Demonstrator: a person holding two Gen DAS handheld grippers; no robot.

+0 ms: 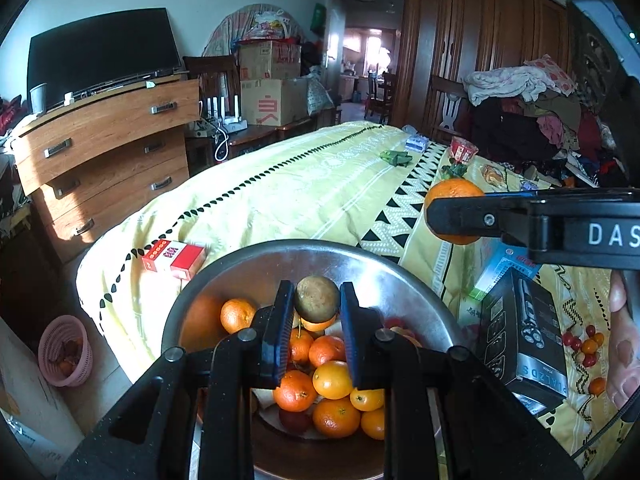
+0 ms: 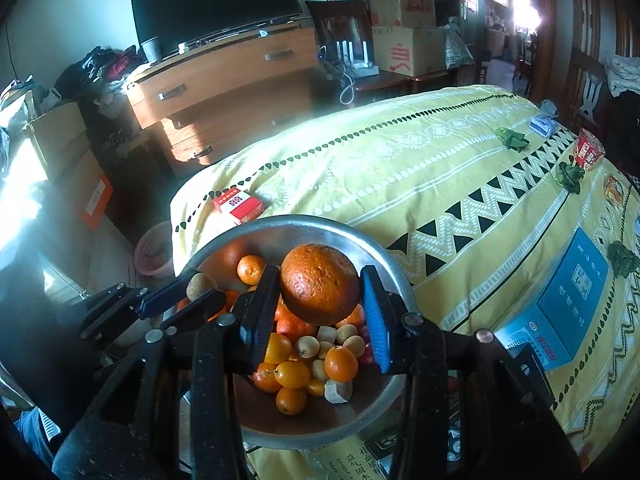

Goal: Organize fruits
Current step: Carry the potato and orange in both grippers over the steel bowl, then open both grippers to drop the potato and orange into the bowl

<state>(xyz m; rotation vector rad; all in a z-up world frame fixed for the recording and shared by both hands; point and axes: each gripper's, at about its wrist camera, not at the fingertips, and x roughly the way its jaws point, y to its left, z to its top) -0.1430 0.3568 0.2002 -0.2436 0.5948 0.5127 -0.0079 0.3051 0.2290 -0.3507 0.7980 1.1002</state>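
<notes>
Both tongs hang over one metal bowl [image 2: 394, 276] that sits on a bed spread with a yellow patterned cover [image 2: 400, 168], and each pair is clamped on a single fruit. The left tongs [image 1: 316, 300] grip one small round brown fruit [image 1: 317, 298] between their two blue-padded fingers, held just above the fruit piled in the bowl. The right tongs [image 2: 320, 292] grip one large orange [image 2: 319, 284], likewise above the bowl; in the left wrist view that same orange [image 1: 454, 190] shows behind the side of the right tongs. In the right wrist view the left tongs [image 2: 200, 294] reach in from the left with the brown fruit [image 2: 201, 286] at their tips. Inside the bowl the right wrist view shows roughly eight or nine oranges and tangerines and about five small pale brown fruits, though the tongs hide part of the pile, so an exact count cannot be given. One red and white box [image 2: 238, 204] lies on the cover just beyond the bowl's far rim. One blue box [image 2: 560, 312] lies to the right of the bowl, and one black box [image 1: 524, 340] stands near it. A cluster of small red and orange fruits [image 1: 586, 344] lies on the cover beside the black box. One pink basket [image 1: 64, 350] stands on the floor beside the bed.
</notes>
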